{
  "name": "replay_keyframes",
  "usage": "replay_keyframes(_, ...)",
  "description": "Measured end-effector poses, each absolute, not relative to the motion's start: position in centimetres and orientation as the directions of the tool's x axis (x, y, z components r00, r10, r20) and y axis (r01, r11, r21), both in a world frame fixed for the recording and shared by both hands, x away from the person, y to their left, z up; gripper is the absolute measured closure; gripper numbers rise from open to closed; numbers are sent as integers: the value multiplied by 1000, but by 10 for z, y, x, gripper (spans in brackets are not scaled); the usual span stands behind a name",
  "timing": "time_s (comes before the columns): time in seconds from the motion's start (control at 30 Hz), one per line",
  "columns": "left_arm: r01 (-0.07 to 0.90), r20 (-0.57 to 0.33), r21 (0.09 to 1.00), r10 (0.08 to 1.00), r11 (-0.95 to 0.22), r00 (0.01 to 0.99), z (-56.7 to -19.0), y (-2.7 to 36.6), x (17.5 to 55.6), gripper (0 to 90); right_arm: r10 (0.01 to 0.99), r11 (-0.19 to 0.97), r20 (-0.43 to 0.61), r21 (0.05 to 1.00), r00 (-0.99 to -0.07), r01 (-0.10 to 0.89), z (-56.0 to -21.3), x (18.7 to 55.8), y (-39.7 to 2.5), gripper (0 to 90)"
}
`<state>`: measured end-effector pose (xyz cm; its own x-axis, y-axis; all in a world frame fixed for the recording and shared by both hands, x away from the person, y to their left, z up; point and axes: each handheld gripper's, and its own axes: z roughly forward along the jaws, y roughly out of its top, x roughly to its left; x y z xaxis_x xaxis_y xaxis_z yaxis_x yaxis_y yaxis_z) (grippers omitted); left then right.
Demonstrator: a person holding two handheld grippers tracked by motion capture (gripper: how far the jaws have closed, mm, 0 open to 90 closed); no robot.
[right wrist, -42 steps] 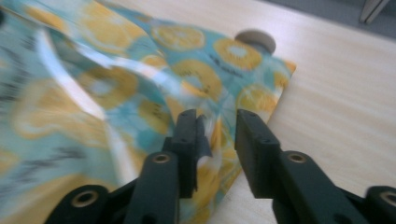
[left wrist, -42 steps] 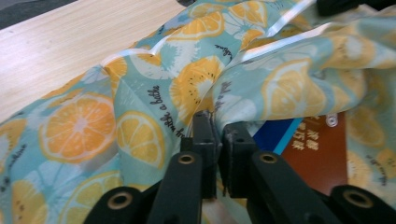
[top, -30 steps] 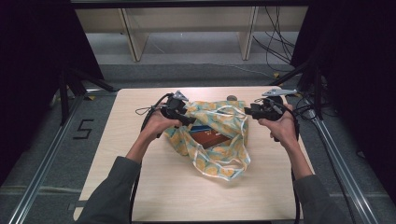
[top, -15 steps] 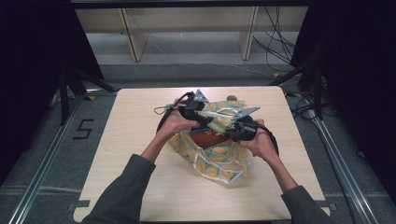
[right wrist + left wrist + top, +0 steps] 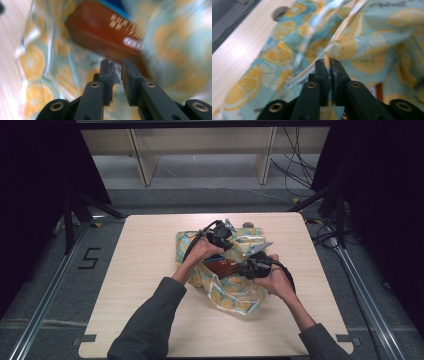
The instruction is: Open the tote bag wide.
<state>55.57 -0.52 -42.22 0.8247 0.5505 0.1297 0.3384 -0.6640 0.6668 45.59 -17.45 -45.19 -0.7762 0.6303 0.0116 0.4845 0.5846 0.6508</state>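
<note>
Currently left gripper (image 5: 329, 65) fingers pinch the lemon-print bag (image 5: 367, 47) rim shut; right gripper (image 5: 117, 65) slightly open, empty: grab opposite rim above brown box (image 5: 105, 32).

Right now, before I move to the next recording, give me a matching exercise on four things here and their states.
Things:
1. left tool
2. right tool
3. brown box
4. table

States:
A. lies inside the lemon-print bag
B. light wood, carrying the bag
C. clamped on a fold of the bag
D. jaws slightly apart, aimed at the box

Pairs: 1-C, 2-D, 3-A, 4-B
</note>
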Motion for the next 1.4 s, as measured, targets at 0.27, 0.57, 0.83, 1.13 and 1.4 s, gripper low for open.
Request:
replay_keyframes(0.27, 443, 65, 702, 670, -557, 739, -415, 2, 594, 886, 599, 690, -12, 516, -801, 508, -474, 448, -170, 900)
replay_keyframes(0.57, 514, 16, 713, 743, -477, 669, -430, 16, 607, 888, 527, 765, 28, 421, -849, 488, -484, 423, -168, 900)
replay_keyframes(0.83, 503, -16, 719, 711, -480, 703, -429, 22, 588, 640, 585, 641, -25, 628, -811, 443, -444, 431, -174, 900)
replay_keyframes(1.13, 419, 55, 767, 700, -486, 712, -392, 40, 532, 433, 620, 582, -61, 704, -782, 407, -432, 472, -150, 885)
replay_keyframes(1.4, 380, 16, 610, 490, -696, 872, -432, 55, 471, 579, 707, 600, -148, 643, -692, 476, -438, 504, -156, 895)
